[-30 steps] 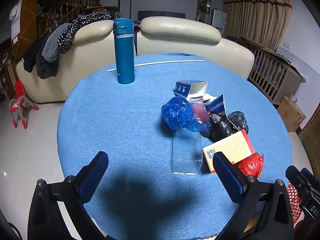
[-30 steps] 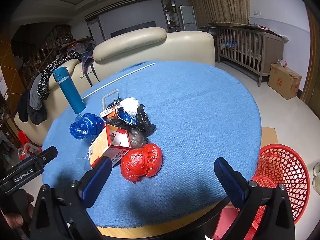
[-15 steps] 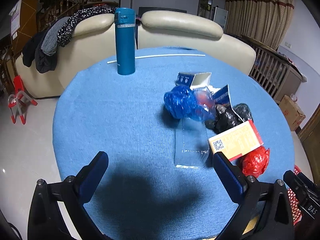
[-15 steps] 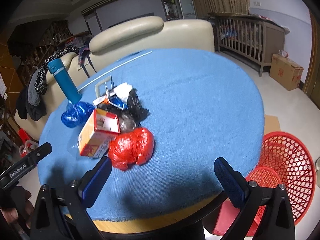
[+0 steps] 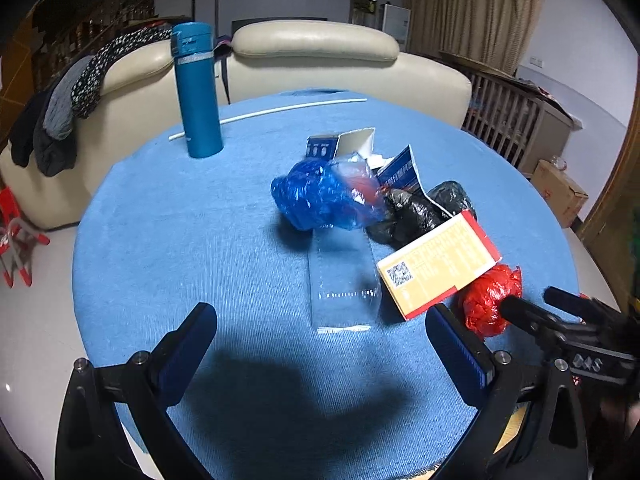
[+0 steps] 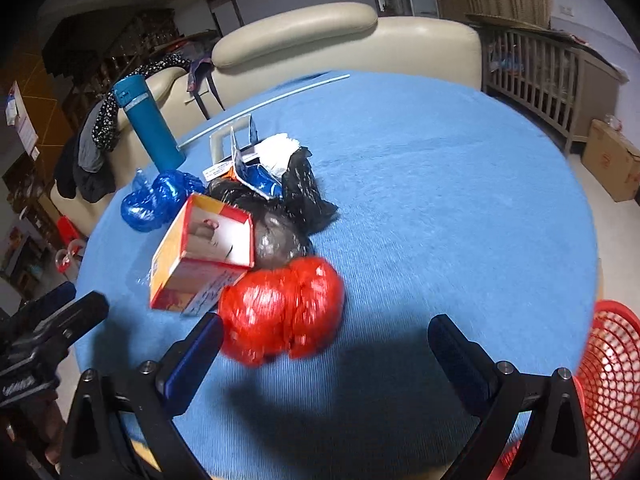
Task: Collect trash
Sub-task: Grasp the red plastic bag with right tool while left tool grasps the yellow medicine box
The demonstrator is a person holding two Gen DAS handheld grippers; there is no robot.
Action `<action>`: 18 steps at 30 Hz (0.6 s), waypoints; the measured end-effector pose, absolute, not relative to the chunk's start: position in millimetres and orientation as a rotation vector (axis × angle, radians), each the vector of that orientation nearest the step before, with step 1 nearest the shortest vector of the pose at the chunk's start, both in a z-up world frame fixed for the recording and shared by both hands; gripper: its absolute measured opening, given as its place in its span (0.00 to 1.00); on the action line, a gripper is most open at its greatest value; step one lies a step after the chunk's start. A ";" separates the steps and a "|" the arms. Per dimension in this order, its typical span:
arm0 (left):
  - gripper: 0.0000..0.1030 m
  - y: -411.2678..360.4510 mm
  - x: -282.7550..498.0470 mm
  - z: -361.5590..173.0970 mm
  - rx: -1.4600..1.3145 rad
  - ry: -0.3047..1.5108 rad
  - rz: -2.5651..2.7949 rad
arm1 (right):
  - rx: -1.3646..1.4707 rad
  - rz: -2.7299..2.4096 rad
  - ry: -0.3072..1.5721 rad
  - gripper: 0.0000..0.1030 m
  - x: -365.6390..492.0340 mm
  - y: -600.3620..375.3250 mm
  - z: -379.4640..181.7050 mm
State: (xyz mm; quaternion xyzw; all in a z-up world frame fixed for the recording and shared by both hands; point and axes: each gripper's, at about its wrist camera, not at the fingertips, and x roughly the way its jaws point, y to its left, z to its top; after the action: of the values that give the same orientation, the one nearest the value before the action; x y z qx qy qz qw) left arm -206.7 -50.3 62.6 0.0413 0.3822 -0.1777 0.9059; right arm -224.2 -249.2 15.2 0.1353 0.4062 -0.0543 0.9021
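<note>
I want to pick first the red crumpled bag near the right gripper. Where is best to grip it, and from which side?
Grip the red crumpled bag across its bulging middle, coming with the open right gripper from the near table edge. It is a soft, rounded bundle with no handle showing; its far left side touches the open carton, while the near and right sides look free.

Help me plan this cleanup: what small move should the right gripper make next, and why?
Probably ease the right gripper forward and slightly left until the crumpled red plastic bag sits between its open fingers, then close. That bag is the nearest trash, just ahead of its left finger, and the red basket waits close by.
</note>
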 end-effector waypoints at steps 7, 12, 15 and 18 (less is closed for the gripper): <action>1.00 -52.3 -193.6 68.2 0.097 0.785 -0.384 | 0.331 -0.007 0.857 0.78 -195.2 -253.4 2.9; 1.00 -68.2 -190.2 69.6 0.129 0.795 -0.433 | 0.357 0.052 0.838 0.58 -193.1 -251.4 3.0; 1.00 -86.2 -189.8 71.0 0.167 0.793 -0.490 | 0.395 0.053 0.818 0.56 -202.9 -259.1 5.0; 1.00 -108.9 -188.5 70.0 0.223 0.796 -0.546 | 0.449 0.025 0.788 0.56 -220.6 -273.7 7.6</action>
State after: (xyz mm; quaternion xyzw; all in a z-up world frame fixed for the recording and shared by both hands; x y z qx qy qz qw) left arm -188.5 -108.9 70.0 0.1070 0.3821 -0.2621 0.8797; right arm -220.6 -273.7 7.6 0.2168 0.3807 0.0120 0.8988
